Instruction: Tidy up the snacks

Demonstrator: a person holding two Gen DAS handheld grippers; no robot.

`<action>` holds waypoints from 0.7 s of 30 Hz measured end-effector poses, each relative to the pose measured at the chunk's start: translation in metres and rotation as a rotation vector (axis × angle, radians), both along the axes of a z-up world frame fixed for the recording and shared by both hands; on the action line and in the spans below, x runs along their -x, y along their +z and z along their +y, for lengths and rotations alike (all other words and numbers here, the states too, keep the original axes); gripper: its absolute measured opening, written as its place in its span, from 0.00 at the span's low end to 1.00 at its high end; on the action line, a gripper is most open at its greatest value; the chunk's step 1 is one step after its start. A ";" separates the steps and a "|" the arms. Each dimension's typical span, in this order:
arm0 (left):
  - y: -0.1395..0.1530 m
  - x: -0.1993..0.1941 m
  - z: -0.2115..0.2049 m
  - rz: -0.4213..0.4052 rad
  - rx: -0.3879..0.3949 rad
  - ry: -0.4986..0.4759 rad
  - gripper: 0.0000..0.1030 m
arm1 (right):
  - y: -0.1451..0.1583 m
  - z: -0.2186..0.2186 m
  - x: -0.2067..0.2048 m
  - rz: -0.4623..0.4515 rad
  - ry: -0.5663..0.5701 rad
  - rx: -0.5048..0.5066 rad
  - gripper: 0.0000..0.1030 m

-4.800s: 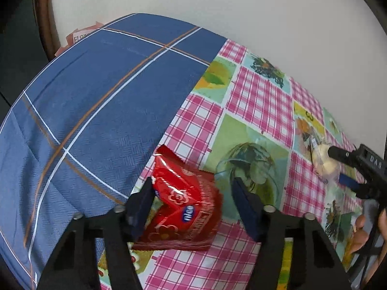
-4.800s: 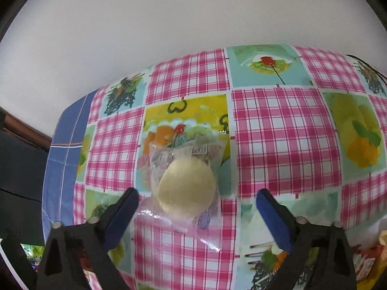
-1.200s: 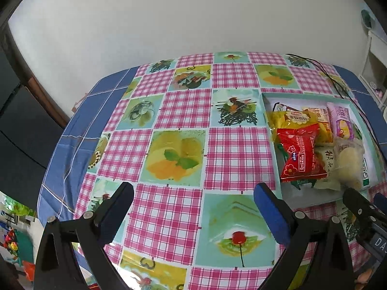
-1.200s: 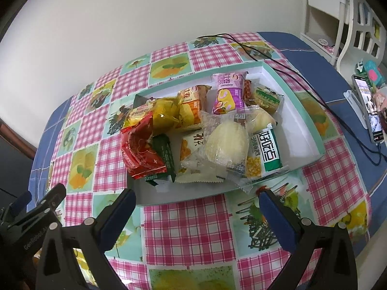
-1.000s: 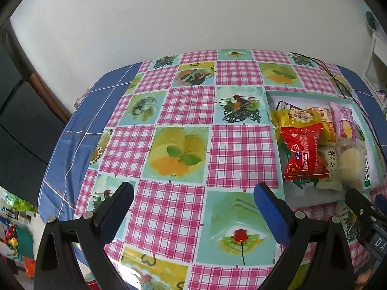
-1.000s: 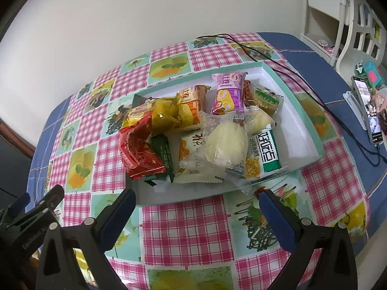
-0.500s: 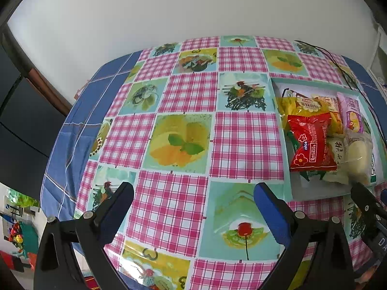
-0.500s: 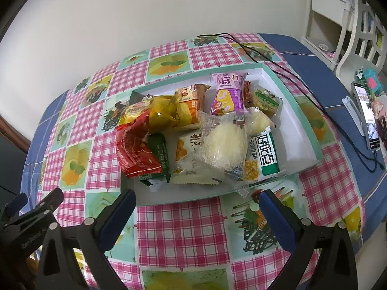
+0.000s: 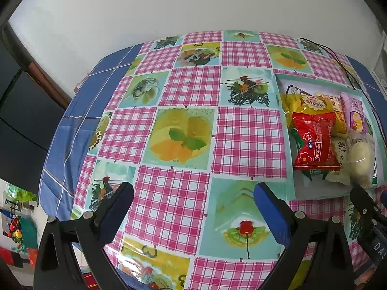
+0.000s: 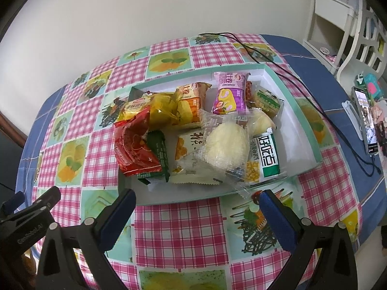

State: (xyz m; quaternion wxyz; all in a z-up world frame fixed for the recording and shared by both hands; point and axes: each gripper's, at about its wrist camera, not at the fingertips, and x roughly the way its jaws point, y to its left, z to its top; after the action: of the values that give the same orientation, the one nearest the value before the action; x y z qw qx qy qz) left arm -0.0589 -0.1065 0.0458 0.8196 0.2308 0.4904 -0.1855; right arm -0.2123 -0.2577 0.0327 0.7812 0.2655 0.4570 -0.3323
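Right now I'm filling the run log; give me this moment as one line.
left gripper: open, empty | right gripper: open, empty | red packet, round bun: in tray | tablecloth: no loose snacks visible

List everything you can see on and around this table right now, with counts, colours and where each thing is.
tray: one, white with teal rim, on the tablecloth
red snack pack: one, at the tray's left edge
yellow snack pack: one, behind the red one
purple snack pack: one, at the tray's back
clear-wrapped pale bun: one, at the tray's middle, on top of other packs
tablecloth: one, pink check with fruit pictures
black cable: one, to the right of the tray
phone: one, far right
left tool: one, black and blue, open, over bare tablecloth
right tool: one, black and blue, open, before the tray
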 end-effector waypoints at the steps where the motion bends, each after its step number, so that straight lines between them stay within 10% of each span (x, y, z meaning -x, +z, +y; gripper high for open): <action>1: 0.000 0.000 0.000 0.000 0.000 0.000 0.96 | 0.000 0.000 0.000 0.001 0.000 0.000 1.00; 21: 0.004 0.003 -0.001 -0.008 0.032 -0.015 0.96 | 0.000 0.001 -0.002 0.004 0.000 -0.001 1.00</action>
State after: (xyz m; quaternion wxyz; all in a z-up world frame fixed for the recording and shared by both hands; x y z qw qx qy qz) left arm -0.0618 -0.1072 0.0498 0.8239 0.2219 0.4823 -0.1986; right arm -0.2107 -0.2567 0.0324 0.7802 0.2654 0.4587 -0.3324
